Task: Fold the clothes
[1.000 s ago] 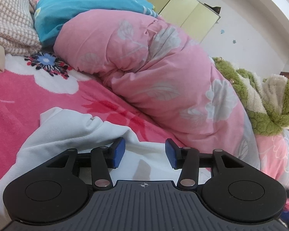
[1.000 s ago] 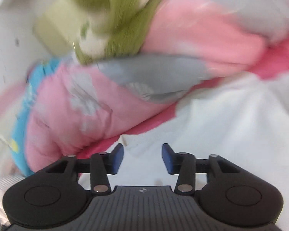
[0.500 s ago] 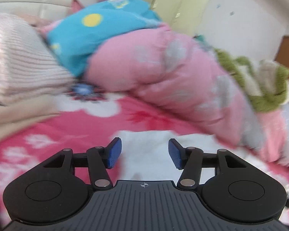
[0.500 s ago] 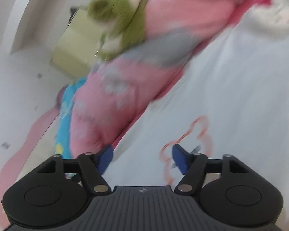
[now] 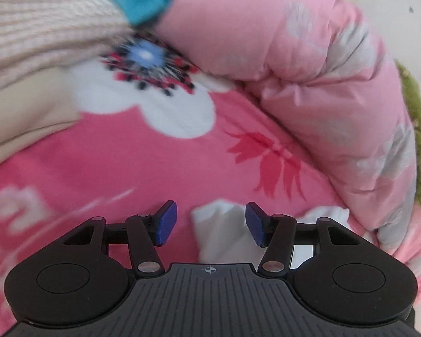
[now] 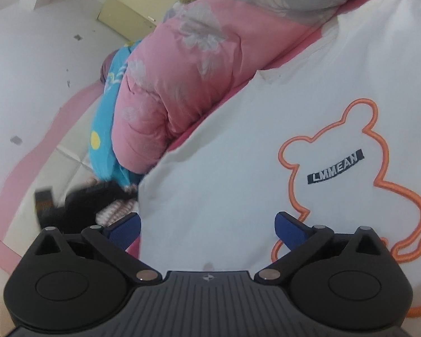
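Note:
A white shirt [image 6: 238, 174] with an orange bear outline and a black "LMMEAN" label [image 6: 335, 166] lies flat on the pink bed. My right gripper [image 6: 207, 227] is open wide just above its lower left part. In the left wrist view only a white corner of the shirt [image 5: 221, 227] shows, between the blue pads of my open left gripper [image 5: 210, 223], which hovers low over the pink flowered bedsheet [image 5: 126, 168].
A rolled pink quilt [image 5: 308, 64] [image 6: 176, 84] lies along the far side of the bed. A blue pillow [image 6: 103, 129], a checked beige blanket [image 5: 36, 22] and a green fluffy blanket [image 5: 418, 129] lie around it. Dark items [image 6: 78, 205] sit at the headboard.
My left gripper moved left and down, so only the shirt's corner is between its fingers. My right gripper swung over the shirt and opened wider; the bear print is in sharp view.

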Demonstrator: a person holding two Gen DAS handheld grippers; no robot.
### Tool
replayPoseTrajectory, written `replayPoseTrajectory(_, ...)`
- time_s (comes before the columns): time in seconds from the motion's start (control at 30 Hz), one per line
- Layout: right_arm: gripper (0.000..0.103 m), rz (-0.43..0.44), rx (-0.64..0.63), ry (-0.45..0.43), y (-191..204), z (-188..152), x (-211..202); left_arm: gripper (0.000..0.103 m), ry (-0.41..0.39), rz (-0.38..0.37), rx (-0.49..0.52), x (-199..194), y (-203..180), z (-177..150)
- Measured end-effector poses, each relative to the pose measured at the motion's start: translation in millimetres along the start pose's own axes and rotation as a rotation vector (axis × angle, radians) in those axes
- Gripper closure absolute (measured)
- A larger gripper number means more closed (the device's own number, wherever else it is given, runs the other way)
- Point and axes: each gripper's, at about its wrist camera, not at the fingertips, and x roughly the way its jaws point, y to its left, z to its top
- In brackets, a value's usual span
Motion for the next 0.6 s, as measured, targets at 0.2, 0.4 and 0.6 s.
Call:
replayPoseTrajectory(0.2, 0.000, -0.015, 0.006, 0.013, -1.0, -0.5, 2.1, 0.100, -0.046, 0.091, 0.157, 12.5, -33.3, -13.6)
replayPoseTrajectory(0.4, 0.000, 0.013, 0.080, -0.021, -11.8, 0.8, -8.4, 0.101, -0.303, -0.001, 0.435, -45.1, -68.0, -62.1)
replayPoseTrajectory(0.6, 0.001, 0.043, 0.175, -0.075, -25.0, 0.9, -22.9, 0.101, -0.427, -0.159, 0.750, -103.0, -84.1, -138.0)
